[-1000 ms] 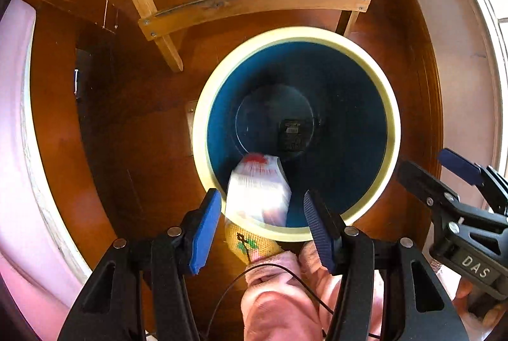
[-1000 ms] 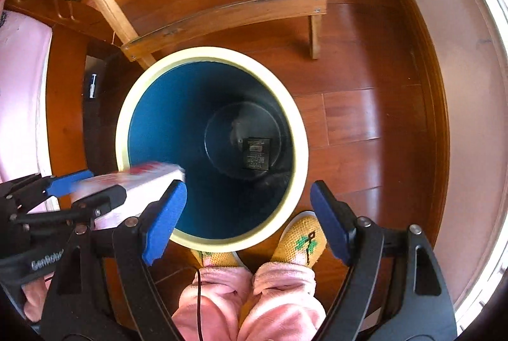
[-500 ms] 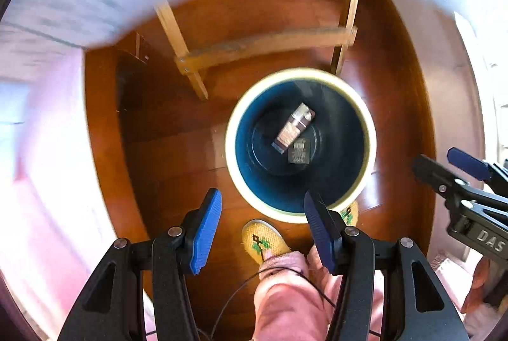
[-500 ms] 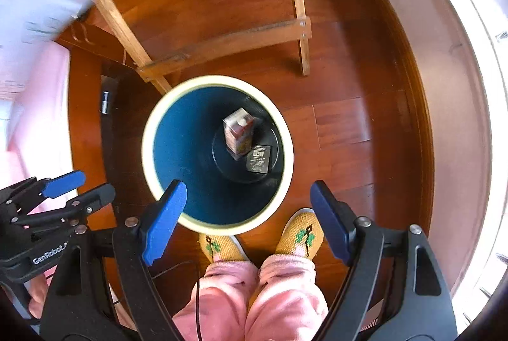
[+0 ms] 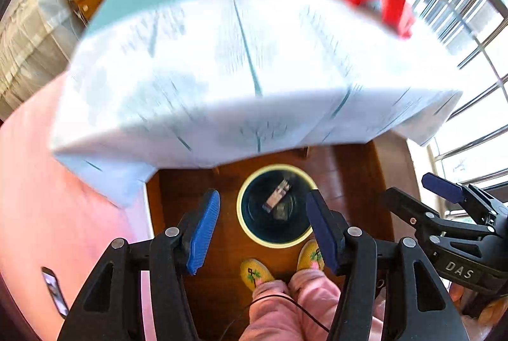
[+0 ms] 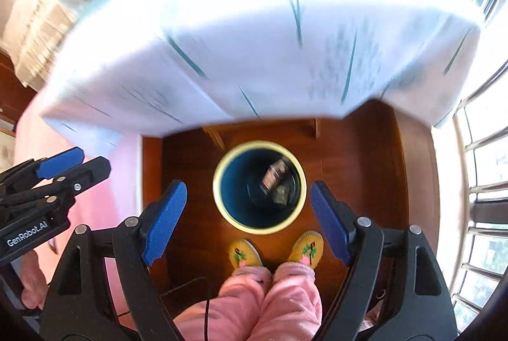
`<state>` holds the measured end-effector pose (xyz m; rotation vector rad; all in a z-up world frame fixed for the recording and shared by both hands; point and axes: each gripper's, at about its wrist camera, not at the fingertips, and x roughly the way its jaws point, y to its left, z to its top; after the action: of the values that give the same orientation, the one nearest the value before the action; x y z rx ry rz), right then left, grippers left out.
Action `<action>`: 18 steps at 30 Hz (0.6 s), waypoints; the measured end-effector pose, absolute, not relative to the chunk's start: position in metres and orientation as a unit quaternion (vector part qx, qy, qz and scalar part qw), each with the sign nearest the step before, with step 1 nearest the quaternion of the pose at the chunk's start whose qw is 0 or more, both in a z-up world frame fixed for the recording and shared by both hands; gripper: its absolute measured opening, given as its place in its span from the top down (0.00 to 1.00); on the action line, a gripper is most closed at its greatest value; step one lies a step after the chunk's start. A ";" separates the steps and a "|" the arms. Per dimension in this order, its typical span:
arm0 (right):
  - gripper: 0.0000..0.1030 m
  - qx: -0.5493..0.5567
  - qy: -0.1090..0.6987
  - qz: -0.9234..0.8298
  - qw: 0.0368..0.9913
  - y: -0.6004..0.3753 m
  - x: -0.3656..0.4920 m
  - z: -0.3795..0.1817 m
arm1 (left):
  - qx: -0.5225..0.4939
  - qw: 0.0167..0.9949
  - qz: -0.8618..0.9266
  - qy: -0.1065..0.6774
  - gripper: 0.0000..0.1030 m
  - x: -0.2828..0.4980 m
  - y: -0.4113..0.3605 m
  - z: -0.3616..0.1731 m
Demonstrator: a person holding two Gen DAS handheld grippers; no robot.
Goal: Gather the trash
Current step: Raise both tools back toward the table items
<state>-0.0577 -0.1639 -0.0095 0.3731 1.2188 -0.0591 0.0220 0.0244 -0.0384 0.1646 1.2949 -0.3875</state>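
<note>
Trash: one carton (image 5: 277, 195) lying at the bottom of one bin (image 5: 246, 230) on the floor, by two slippers (image 5: 254, 273). Left gripper (image 5: 262, 234) opening, empty; right gripper (image 6: 246, 222) spread, empty. Draped table (image 5: 222, 65) overhanging beyond.

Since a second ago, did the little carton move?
Yes. The carton was at the bin's rim between the left gripper's jaws; now it lies on the bottom of the bin, beside the label there.

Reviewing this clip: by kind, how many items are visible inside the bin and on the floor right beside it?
Cartons in the bin: 1, a small carton
Flat dark label on the bin floor: 1
Yellow slippers beside it: 2
Total: 4
</note>
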 end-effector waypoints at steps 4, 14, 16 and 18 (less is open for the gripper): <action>0.24 0.175 0.535 -0.030 0.826 -0.160 -0.059 0.052 | 0.067 0.794 -0.178 0.577 0.44 0.029 0.036 0.019; 0.24 0.160 0.443 -0.060 0.880 -0.161 -0.064 0.175 | 0.087 0.829 -0.206 0.514 0.44 0.037 0.027 0.121; 0.24 0.157 0.429 -0.068 0.887 -0.170 -0.063 0.189 | 0.091 0.831 -0.211 0.507 0.44 0.040 0.018 0.130; 0.24 0.157 0.419 -0.073 0.891 -0.177 -0.061 0.200 | 0.095 0.831 -0.222 0.502 0.44 0.043 0.009 0.139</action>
<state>-0.0608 -0.1766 0.2000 0.3252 0.8708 -0.1520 0.0434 0.0092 0.1392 0.2013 1.0644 -0.4706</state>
